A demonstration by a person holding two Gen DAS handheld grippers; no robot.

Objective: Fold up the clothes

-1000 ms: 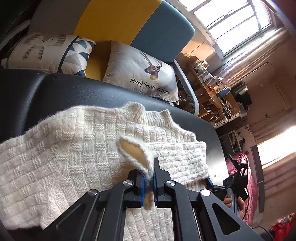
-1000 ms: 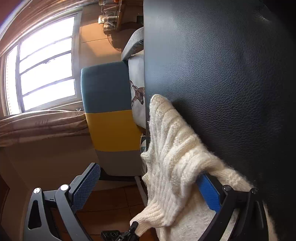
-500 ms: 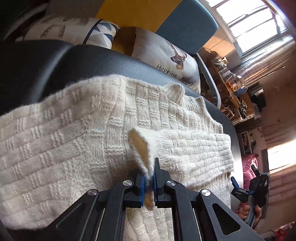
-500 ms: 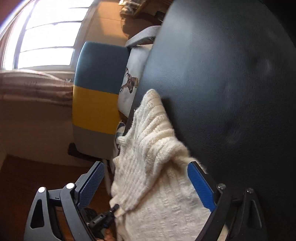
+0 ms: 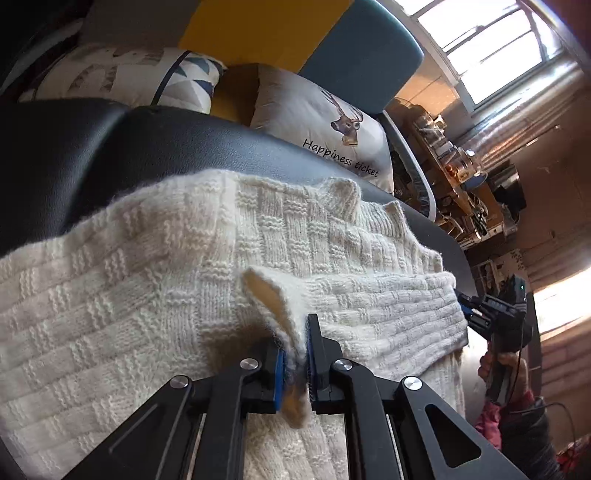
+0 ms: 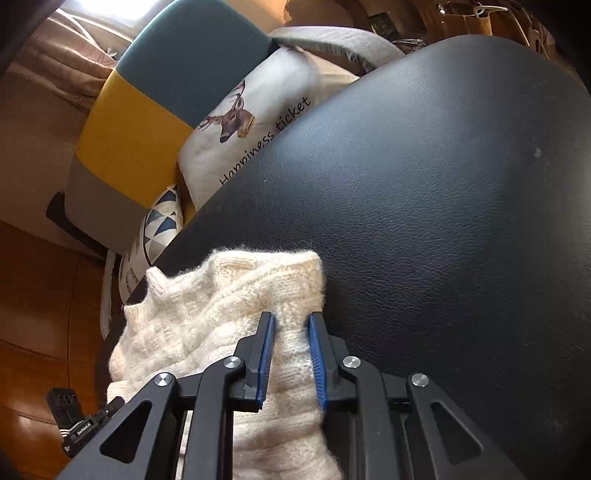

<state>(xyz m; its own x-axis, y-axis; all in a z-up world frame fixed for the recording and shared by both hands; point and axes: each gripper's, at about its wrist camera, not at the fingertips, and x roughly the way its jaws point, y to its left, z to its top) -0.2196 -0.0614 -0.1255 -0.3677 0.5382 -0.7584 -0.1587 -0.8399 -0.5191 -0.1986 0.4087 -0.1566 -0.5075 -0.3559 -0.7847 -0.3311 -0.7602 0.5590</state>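
A cream knitted sweater [image 5: 166, 295] lies spread over a black padded leather surface [image 5: 147, 147], collar toward the far edge. My left gripper [image 5: 295, 347] is shut on a raised fold of the knit near the sweater's middle. In the right wrist view my right gripper [image 6: 291, 317] is shut on the thick folded edge of the sweater [image 6: 207, 306], with the knit squeezed between its blue pads [image 6: 266, 350]. The left wrist view shows that right gripper [image 5: 467, 312] at the sweater's right edge, held in a person's hand [image 5: 498, 365].
Behind the black surface [image 6: 443, 221] stands a yellow and teal sofa [image 5: 277, 29] with a deer pillow [image 5: 325, 118] and a triangle-patterned pillow [image 5: 147, 77]. A cluttered shelf [image 5: 454, 166] runs along the right under a window. Wooden floor [image 6: 37, 314] lies beyond the surface's left edge.
My right gripper went from wide open beside the sweater's edge to shut on it, and turned upright. The left gripper kept its hold on the fold while drifting slightly.
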